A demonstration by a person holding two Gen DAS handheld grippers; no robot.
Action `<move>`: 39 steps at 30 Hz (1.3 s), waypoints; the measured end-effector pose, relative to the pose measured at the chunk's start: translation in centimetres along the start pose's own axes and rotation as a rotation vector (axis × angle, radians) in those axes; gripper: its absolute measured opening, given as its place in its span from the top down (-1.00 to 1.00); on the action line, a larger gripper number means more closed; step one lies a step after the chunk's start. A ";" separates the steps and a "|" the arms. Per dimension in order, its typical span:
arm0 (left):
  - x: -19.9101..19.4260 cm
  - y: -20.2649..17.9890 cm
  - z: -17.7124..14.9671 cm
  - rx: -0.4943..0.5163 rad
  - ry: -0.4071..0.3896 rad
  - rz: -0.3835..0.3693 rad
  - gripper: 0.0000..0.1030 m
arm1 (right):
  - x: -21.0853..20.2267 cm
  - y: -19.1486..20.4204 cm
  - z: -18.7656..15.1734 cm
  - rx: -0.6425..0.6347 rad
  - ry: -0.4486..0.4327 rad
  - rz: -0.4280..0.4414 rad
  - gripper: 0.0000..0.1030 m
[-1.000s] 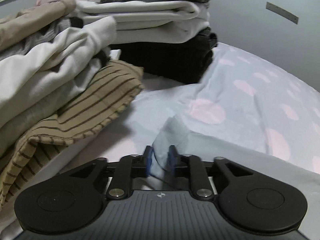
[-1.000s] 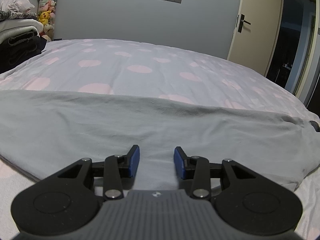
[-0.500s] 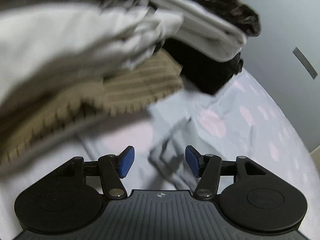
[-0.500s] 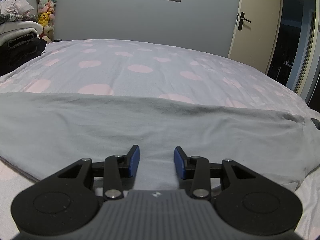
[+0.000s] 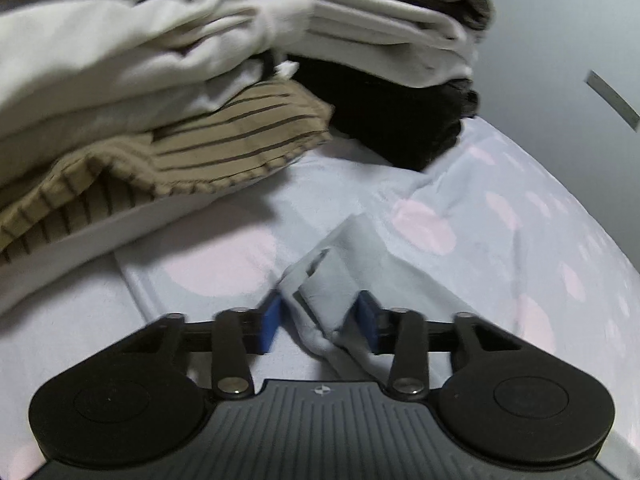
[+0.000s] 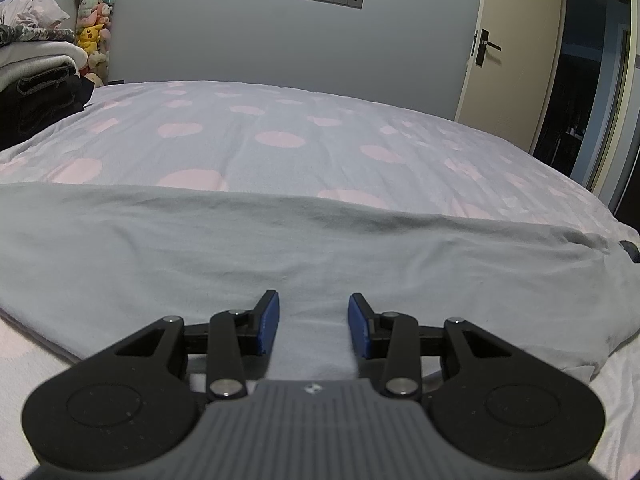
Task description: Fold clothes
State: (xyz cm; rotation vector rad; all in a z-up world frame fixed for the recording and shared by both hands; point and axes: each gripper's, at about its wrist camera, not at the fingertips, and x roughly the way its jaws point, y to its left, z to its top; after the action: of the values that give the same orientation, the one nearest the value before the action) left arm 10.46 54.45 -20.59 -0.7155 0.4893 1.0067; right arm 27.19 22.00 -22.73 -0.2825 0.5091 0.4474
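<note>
Two black grippers with blue pads work over a bed covered by a pale blue sheet with pink dots (image 6: 280,120). The left gripper (image 5: 319,322) stands open, its jaws spread wide around a bunched corner of the light grey garment (image 5: 332,280) — the cloth lies loose between the pads, gripped by neither. The right gripper (image 6: 313,324) is likewise parted, holding nothing, poised just above the same light grey garment (image 6: 240,248), which lies spread flat across the near part of the bed. At the bed's left edge, beyond the garment's corner, sits a stack of folded clothes — a tan striped piece (image 5: 224,144), white layers (image 5: 140,52) and a black item (image 5: 400,120).
</note>
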 end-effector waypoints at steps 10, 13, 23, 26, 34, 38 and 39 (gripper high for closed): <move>-4.1 -2.9 0.5 0.080 -0.078 -0.159 0.69 | -0.9 0.1 0.5 -0.031 -0.010 -0.022 0.18; -6.8 -5.3 -0.5 0.173 -0.116 -0.263 0.70 | -1.7 0.0 0.6 -0.027 -0.033 -0.029 0.22; -12.9 -14.1 -10.1 0.573 -0.093 -0.426 0.71 | -5.2 -3.2 2.0 0.133 -0.029 -0.028 0.21; -13.3 -15.1 -12.5 0.656 -0.056 -0.436 0.71 | -5.5 -4.7 1.9 0.201 0.053 -0.021 0.20; -11.6 -16.3 -17.5 0.836 0.022 -0.412 0.70 | -5.2 -7.4 1.9 0.310 0.157 0.011 0.18; -11.5 -15.8 -18.0 0.845 0.065 -0.463 0.56 | -4.4 -7.7 1.9 0.329 0.198 0.055 0.17; -11.4 -15.5 -17.8 0.830 0.082 -0.490 0.45 | -4.1 -7.8 1.9 0.342 0.211 0.067 0.17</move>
State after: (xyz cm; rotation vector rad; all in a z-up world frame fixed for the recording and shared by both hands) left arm 18.13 29.35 -20.22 -0.1063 0.6967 0.2546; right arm 28.47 14.50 -17.79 0.0177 0.7922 0.3898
